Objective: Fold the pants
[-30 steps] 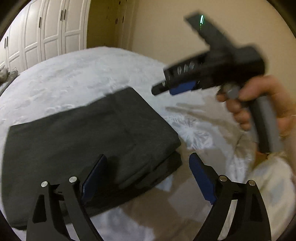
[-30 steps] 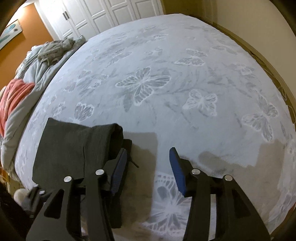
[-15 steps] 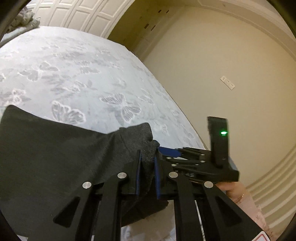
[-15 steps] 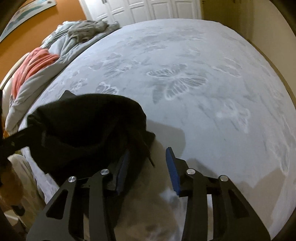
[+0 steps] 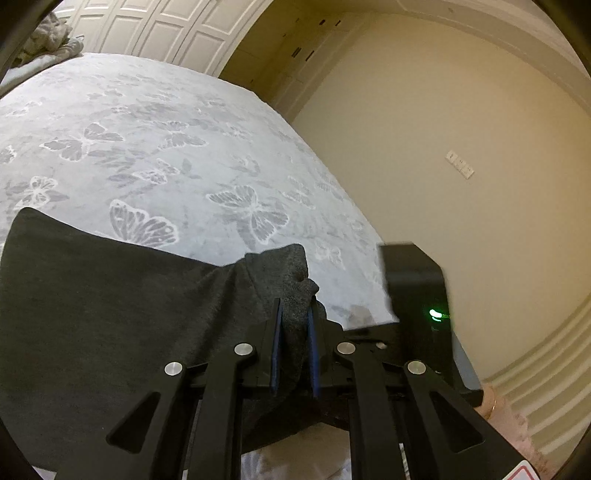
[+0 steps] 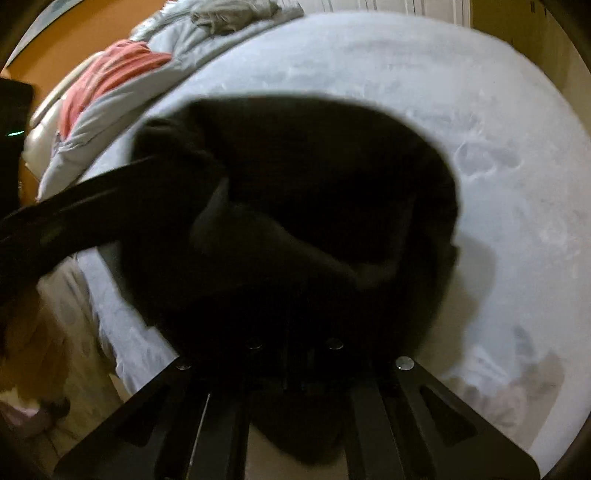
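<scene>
The dark grey pants [image 5: 110, 314] lie folded on the bed, and their near corner is pulled up into a peak. My left gripper [image 5: 293, 332] is shut on that corner, with grey cloth pinched between its blue pads [image 5: 276, 343]. Just right of it is the black body of the right gripper [image 5: 413, 295], showing a green light. In the right wrist view the pants [image 6: 314, 177] bulge up dark and blurred over my right gripper [image 6: 293, 350]. Its fingers are buried in the cloth and drawn together on it.
The pale butterfly-patterned bedcover [image 5: 166, 147] spreads far and right of the pants. A heap of grey and red bedding [image 6: 122, 74] lies at the far left. White wardrobe doors [image 5: 155, 29] and a beige wall [image 5: 461, 147] stand behind. A hand in a pink sleeve [image 5: 498, 410] holds the right gripper.
Both grippers were open a second ago. The left closed on the pants' corner and lifted it. The right then moved into the cloth beside it and closed, and the pants now bulge up.
</scene>
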The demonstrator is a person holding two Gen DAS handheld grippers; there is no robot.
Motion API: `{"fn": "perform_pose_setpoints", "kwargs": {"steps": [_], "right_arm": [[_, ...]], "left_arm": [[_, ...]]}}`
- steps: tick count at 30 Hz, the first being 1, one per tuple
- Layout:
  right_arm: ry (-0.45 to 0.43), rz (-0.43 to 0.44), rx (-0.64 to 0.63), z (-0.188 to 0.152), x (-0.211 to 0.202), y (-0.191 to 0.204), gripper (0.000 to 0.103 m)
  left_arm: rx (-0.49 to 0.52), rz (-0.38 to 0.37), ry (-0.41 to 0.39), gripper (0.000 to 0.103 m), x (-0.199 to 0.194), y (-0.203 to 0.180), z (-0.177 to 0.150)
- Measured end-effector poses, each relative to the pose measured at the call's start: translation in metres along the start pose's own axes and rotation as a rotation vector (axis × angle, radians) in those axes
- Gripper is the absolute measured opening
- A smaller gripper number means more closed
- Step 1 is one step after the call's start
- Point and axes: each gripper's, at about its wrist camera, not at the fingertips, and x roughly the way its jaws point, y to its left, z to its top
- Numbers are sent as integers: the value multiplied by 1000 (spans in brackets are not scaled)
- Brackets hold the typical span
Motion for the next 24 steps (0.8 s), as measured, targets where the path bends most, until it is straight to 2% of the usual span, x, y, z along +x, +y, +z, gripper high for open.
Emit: {"fn": "perform_pose_setpoints", "kwargs": {"steps": [2,3,5,6,7,8,10,14,16,18,21,24], "right_arm": [[19,47,-2,3,-9,-8,4],[-13,29,18,4,-23,-16,7],[-109,-77,43,1,-52,-34,28],[-134,-107,71,-1,-59,-43,54],[-150,-129,103,-4,-63,-53,58],[-150,-140,127,-8,-62,-62,58],[-122,-154,126,-10,-54,-70,50],[-91,-148,89,-2,-33,-62,42],[-77,-149,58,1,-25,-53,9],[-94,-183,12,4,-29,-40,1],[-127,-183,-12,6,-41,-31,1],[-111,-140,-21,5,-42,-28,0]], "left_arm": [[8,1,6,9,3,-3,-3],[12,-3,7,10,3,-4,-4],[15,2,2,10,2,-4,-5],[15,0,7,10,3,-3,-5],[12,-2,14,10,5,-3,-6],[8,-1,19,10,7,-2,-7],[15,2,25,10,9,-3,-9],[17,5,27,10,13,-5,-13],[13,7,29,10,14,-5,-13],[12,8,24,10,13,-5,-12],[-2,4,10,10,8,-1,-8],[-18,5,-9,10,1,4,-2]]}}
